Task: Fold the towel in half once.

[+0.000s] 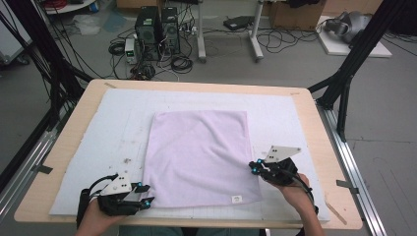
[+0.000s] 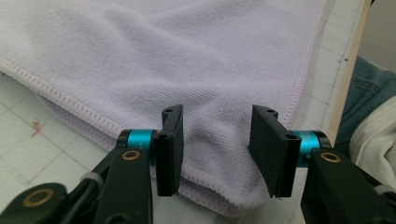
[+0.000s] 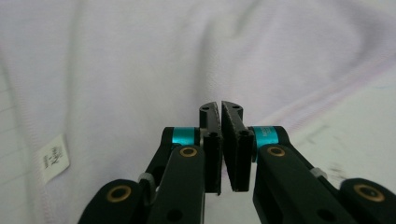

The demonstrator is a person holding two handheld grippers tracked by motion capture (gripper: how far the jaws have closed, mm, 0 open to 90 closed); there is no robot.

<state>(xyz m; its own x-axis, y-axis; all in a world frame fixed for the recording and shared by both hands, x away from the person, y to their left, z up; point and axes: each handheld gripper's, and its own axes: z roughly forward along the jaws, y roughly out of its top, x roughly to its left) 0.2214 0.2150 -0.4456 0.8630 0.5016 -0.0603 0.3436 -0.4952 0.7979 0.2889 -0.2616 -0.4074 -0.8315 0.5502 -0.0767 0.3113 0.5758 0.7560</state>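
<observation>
**So, both grippers parked at the towel's near corners**

The lilac towel (image 1: 199, 156) lies folded flat in the middle of the white mat (image 1: 88, 147), with its little tag at the near right. The left gripper (image 1: 146, 194) sits at the near-left corner, jaws about half apart with the folded corner between them, pads not squeezing it. The right gripper (image 1: 253, 166) is at the right edge, jaws closed together over the cloth; can't tell if any fabric is pinched.

Lilac towel (image 1: 199, 155), folded double, lying flat mid-table, long axis running 12 to 6 o'clock; white label (image 1: 236, 199) showing at 5 o'clock corner.
</observation>
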